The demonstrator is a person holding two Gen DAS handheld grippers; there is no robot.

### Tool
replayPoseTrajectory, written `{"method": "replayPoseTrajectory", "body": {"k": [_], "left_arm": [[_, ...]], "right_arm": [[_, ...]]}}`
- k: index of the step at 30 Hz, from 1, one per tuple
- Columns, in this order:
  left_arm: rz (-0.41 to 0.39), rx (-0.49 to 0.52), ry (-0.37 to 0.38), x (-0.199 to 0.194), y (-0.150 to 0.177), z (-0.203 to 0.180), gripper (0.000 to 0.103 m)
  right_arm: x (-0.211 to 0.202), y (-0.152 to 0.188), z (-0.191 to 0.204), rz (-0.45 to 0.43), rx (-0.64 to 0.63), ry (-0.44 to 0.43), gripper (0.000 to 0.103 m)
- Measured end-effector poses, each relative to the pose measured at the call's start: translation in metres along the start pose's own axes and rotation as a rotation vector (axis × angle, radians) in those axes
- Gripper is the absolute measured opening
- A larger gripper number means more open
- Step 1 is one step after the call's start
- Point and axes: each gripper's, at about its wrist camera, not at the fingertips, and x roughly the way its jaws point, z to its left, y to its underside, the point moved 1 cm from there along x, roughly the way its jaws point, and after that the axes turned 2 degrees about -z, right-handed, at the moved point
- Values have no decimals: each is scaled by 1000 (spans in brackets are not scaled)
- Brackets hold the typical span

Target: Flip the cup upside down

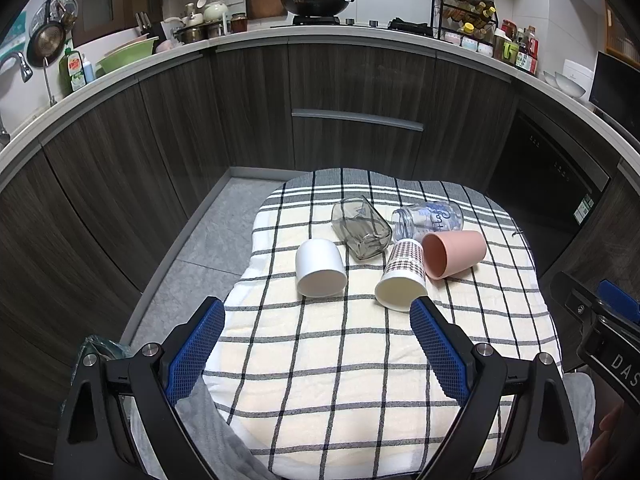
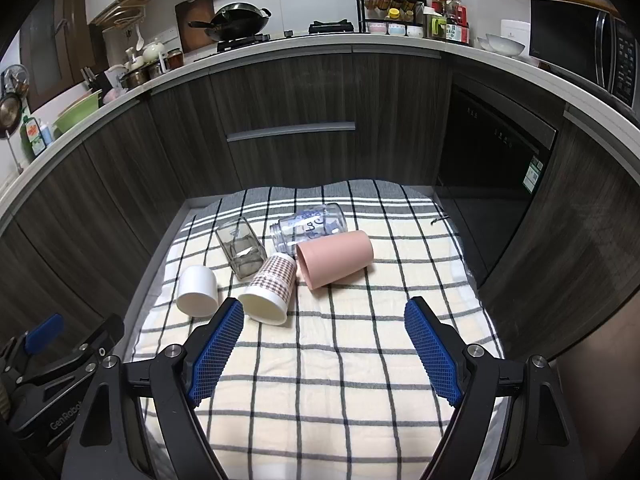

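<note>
Five vessels lay on their sides in a loose cluster on the checked cloth (image 1: 360,360), and the houndstooth cup (image 1: 402,276) serves here as the landmark. It lay with its cream mouth toward the cameras and its patterned wall pointing away. Just to its right, touching or nearly so, lay the pink cup (image 1: 454,254), mouth turned toward the houndstooth cup. Behind the houndstooth cup lay the square glass tumbler (image 1: 362,228), its thick base close to the cup's far end, and behind and slightly right of it lay the clear printed jar (image 1: 428,218), pressed in beside the pink cup. To the left of the houndstooth cup, apart from it, lay the white cup (image 1: 320,268), mouth toward the cameras. The left tongs (image 1: 318,314) hung above the cloth on the near side of the houndstooth cup, blue pads spread wide and holding nothing; the right-hand pad tip sat just beside the cup's rim in that view. The right tongs (image 2: 324,316) were likewise spread wide and empty, near of the houndstooth cup (image 2: 270,290), with the left-hand pad tip close to its rim. Well behind the houndstooth cup stood dark wood cabinets (image 2: 288,92), with a wok (image 2: 240,20) above them.
</note>
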Motion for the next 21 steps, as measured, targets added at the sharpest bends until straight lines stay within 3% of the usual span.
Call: {"method": "replayPoseTrajectory", "body": {"k": [21], "left_arm": [[14, -6, 0, 9, -2, 4, 95]], "right_arm": [[12, 1, 6, 23, -6, -5, 83]]}}
